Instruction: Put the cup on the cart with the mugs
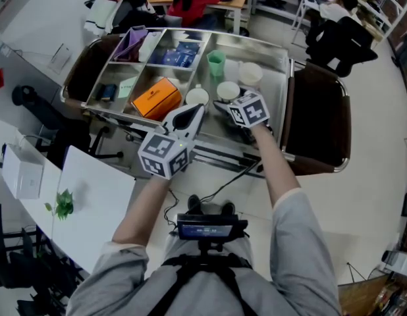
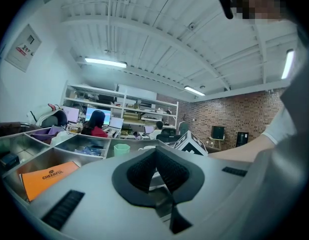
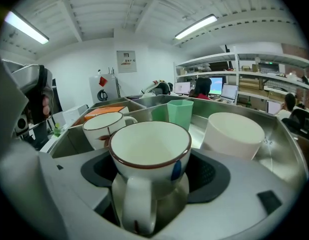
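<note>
A white mug with a brown rim sits between my right gripper's black pads, handle toward the camera; the gripper is shut on it. In the head view this mug is low over the right compartment of the steel cart tray, just ahead of my right gripper. Beside it stand a second brown-rimmed mug, a green cup and a plain white cup. My left gripper hovers at the tray's front edge, shut with nothing in it.
An orange box lies in the compartment left of the mugs, and other compartments hold small packets. Dark chairs flank the cart, one at the right. A white table is at my left. People sit at desks beyond.
</note>
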Tool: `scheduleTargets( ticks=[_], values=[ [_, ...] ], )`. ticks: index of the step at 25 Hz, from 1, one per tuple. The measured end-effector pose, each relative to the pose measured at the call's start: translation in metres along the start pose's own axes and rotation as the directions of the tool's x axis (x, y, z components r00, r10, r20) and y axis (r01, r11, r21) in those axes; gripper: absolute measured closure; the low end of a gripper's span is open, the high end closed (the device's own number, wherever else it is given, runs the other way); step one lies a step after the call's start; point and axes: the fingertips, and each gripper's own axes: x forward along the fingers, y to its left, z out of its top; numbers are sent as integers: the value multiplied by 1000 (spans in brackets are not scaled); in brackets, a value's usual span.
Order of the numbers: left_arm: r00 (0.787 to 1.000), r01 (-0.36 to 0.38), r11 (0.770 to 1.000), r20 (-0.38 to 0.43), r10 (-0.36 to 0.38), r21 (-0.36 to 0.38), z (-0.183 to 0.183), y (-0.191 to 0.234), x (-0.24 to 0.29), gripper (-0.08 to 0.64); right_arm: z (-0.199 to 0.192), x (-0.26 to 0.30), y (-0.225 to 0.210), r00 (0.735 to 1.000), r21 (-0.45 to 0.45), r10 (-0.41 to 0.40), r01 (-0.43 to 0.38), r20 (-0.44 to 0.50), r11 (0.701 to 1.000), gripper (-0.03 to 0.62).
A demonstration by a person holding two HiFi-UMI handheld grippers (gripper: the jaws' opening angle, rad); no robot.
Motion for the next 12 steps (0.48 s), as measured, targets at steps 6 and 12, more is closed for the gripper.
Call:
scheduleTargets(
  ticks=[6,12],
  values=[
    [1000,8,1000,-3,-8,-6,-3,-3,-1,565,-10,2,6,999,-32,8,-10,-38,999,158],
    [1000,4,1000,-5,-4,-10,-6,-5,-3,565,-5,-3,1,1000,-34,-22,21,-14,999,149]
  ],
)
